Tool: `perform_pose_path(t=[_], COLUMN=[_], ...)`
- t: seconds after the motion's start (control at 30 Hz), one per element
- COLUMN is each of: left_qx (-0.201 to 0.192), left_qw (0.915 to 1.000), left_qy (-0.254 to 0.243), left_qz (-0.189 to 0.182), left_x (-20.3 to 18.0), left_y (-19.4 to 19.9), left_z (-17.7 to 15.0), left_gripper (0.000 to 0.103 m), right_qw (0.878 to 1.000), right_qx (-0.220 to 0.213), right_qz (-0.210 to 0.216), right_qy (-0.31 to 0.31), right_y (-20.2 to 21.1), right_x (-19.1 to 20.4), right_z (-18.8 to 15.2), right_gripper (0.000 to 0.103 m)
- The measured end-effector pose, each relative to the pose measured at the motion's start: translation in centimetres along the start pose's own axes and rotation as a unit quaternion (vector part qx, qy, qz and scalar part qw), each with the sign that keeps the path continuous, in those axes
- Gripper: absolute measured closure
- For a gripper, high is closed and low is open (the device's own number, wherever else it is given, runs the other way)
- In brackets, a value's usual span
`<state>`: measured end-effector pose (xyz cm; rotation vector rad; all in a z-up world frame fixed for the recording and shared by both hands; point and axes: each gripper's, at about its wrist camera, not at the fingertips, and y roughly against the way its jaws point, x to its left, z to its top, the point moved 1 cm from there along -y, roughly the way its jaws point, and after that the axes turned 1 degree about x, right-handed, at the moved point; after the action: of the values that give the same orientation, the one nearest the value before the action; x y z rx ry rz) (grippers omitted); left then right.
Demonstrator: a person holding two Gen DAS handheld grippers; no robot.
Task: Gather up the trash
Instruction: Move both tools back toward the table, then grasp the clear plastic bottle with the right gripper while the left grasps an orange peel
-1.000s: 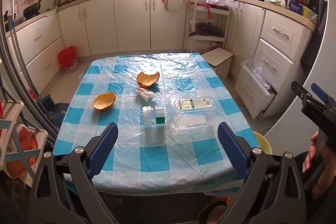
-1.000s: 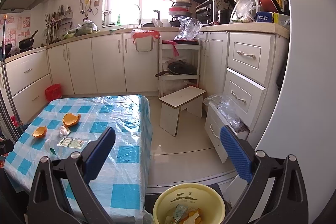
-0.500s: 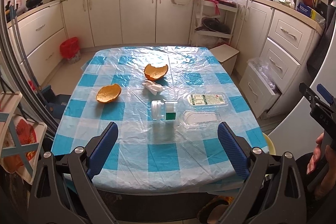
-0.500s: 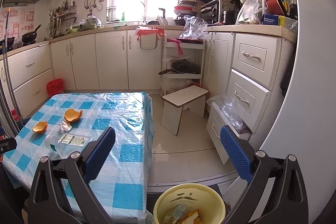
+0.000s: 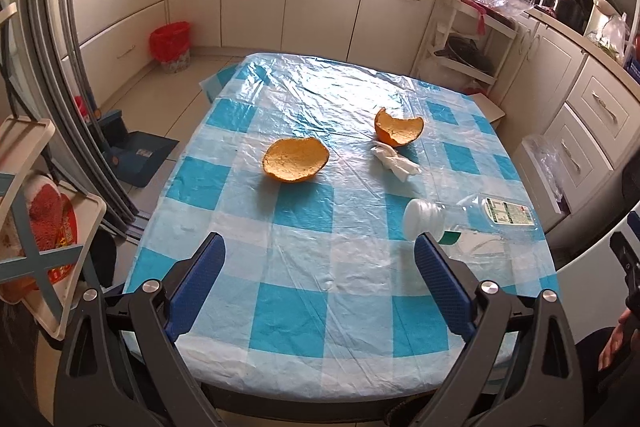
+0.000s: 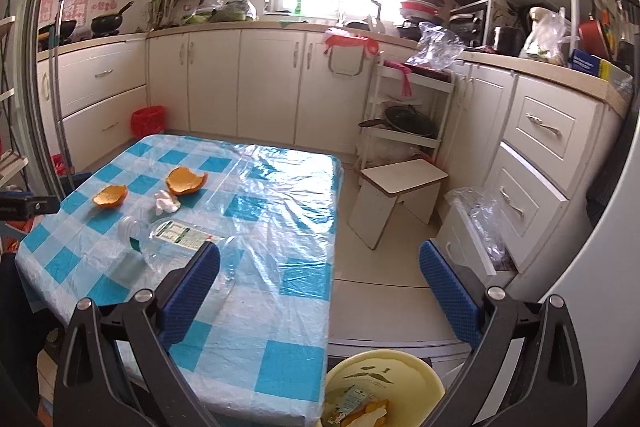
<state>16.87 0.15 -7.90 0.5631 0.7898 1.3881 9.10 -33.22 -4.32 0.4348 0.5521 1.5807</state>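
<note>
Left wrist view: my left gripper (image 5: 318, 269) jaws wide apart, holding nothing, now lower and closer over table (image 5: 288, 323) than half second ago. Peel (image 5: 296, 165) left of bottle (image 5: 472, 221), tissue (image 5: 394, 163) and second peel (image 5: 399, 131) beyond bottle.

Right wrist view: my right gripper (image 6: 318, 283) also gaping, empty, swung toward table; bin (image 6: 384, 375) right below, beside table.

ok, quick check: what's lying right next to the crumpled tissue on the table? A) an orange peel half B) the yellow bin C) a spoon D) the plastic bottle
A: the crumpled tissue lies just in front of an orange peel half, about touching it; the plastic bottle lies apart, nearer the table edge, and the yellow bin is on the floor.
</note>
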Motion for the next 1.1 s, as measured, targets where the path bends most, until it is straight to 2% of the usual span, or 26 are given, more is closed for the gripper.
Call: perform_pose_path(t=[0.23,0.4,0.57,0.8,0.9,1.0,1.07,1.1], left_qx=[0.038,0.053,0.063,0.065,0.063,0.064,0.070,0.073], left_qw=[0.9988,0.9974,0.9962,0.9935,0.9944,0.9955,0.9960,0.9961], left_qy=[0.030,0.046,0.059,0.093,0.084,0.069,0.055,0.048], left_qz=[-0.010,-0.017,-0.016,-0.002,0.006,0.001,-0.009,-0.013], left_x=[3.0,3.8,3.8,4.4,4.4,4.1,3.7,3.5], left_y=[-3.8,-6.2,-9.1,-12.8,-13.9,-14.5,-14.7,-14.8], left_z=[1.0,2.0,3.3,5.2,6.0,6.6,6.8,6.8], left_gripper=[0.012,0.013,0.020,0.025,0.034,0.047,0.066,0.070], right_qw=[0.991,0.974,0.953,0.932,0.926,0.925,0.924,0.925], right_qx=[0.049,0.087,0.127,0.172,0.196,0.209,0.219,0.221], right_qz=[0.086,0.131,0.160,0.187,0.205,0.227,0.240,0.242], right_qy=[0.086,0.164,0.225,0.259,0.251,0.223,0.200,0.190], right_y=[-4.0,-7.5,-10.9,-14.2,-15.0,-15.2,-15.0,-14.8], right_x=[3.9,6.7,8.9,10.8,10.8,10.4,10.0,9.8], right_z=[0.8,1.9,1.7,0.7,0.2,0.0,-0.1,-0.1], right_gripper=[0.007,0.007,0.007,0.007,0.007,0.007,0.008,0.009])
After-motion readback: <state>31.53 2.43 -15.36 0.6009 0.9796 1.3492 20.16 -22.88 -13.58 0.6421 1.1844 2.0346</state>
